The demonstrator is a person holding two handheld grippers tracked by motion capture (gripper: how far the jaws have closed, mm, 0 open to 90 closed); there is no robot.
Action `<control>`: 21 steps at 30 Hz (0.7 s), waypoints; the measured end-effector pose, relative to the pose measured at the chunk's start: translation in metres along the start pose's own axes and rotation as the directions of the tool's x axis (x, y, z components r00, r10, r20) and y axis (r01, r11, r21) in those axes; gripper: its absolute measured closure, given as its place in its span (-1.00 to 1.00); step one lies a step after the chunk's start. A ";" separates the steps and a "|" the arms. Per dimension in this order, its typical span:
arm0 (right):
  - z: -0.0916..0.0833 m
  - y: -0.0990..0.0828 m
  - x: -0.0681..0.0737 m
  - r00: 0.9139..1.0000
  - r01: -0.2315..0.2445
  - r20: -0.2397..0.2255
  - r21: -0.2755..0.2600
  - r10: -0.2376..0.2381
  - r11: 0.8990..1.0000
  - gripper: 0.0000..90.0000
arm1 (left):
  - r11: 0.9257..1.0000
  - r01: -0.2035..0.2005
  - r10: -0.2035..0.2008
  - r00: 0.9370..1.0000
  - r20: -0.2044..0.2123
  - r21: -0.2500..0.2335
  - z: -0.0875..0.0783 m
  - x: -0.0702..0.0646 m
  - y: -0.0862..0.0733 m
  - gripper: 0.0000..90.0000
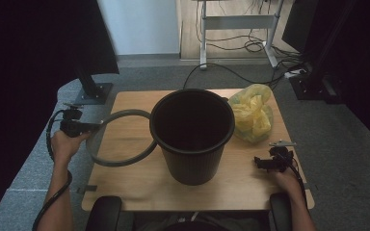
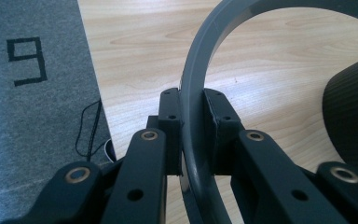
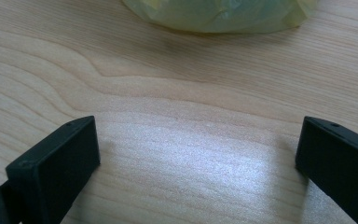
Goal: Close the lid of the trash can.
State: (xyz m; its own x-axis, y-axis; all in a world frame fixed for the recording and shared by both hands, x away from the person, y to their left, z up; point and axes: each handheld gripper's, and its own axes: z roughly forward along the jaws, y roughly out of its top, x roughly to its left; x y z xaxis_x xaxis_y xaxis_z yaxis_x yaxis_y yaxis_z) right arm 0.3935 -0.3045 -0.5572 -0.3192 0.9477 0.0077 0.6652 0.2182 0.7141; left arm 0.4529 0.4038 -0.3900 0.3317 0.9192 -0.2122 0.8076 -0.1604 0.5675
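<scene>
A black ribbed bin (image 1: 192,134) stands upright in the middle of the wooden table (image 1: 125,187). To its left a grey plastic ring (image 1: 120,139) is held off the table, its right side near the bin's rim. My left gripper (image 1: 96,127) is shut on the ring's left edge; in the left gripper view the ring (image 2: 193,93) runs between the two pads. A crumpled yellow plastic bag (image 1: 253,113) lies right of the bin. My right gripper (image 1: 258,162) rests low on the table at the right, jaws wide open on bare wood, the bag (image 3: 214,14) just beyond them.
The table's left edge drops to grey carpet (image 2: 32,116) marked with a black figure. A dark stand base (image 1: 92,92) sits behind the table's left corner. Desk legs and cables (image 1: 250,45) lie on the floor farther back. A chair's armrests (image 1: 105,211) flank the near edge.
</scene>
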 end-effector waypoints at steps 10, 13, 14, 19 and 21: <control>0.000 0.000 0.000 1.000 0.000 0.000 -0.001 0.000 1.000 -1.00 | 1.000 -0.003 0.003 1.000 0.010 -0.001 -0.023 -0.005 0.017 0.75; 0.000 0.000 0.000 1.000 0.000 0.000 -0.001 0.000 1.000 -1.00 | 1.000 -0.005 0.005 1.000 0.009 -0.002 -0.029 -0.007 0.021 0.75; 0.000 0.000 0.000 1.000 0.000 0.000 -0.001 0.000 1.000 -1.00 | 1.000 -0.007 0.008 1.000 0.009 -0.003 -0.031 -0.008 0.023 0.75; 0.000 0.000 0.000 1.000 0.000 0.000 -0.002 0.000 1.000 -1.00 | 1.000 -0.014 0.014 1.000 0.011 -0.006 -0.042 -0.012 0.029 0.75; 0.000 0.000 0.000 1.000 0.000 0.000 -0.001 0.000 1.000 -1.00 | 1.000 -0.015 0.015 1.000 0.012 -0.006 -0.046 -0.013 0.032 0.75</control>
State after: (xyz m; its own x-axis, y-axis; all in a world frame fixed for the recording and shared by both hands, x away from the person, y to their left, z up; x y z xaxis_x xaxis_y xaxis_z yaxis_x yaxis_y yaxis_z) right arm 0.3935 -0.3045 -0.5573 -0.3189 0.9478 0.0077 0.6643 0.2177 0.7150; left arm 0.4519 0.4036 -0.3323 0.3498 0.9123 -0.2129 0.7996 -0.1723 0.5753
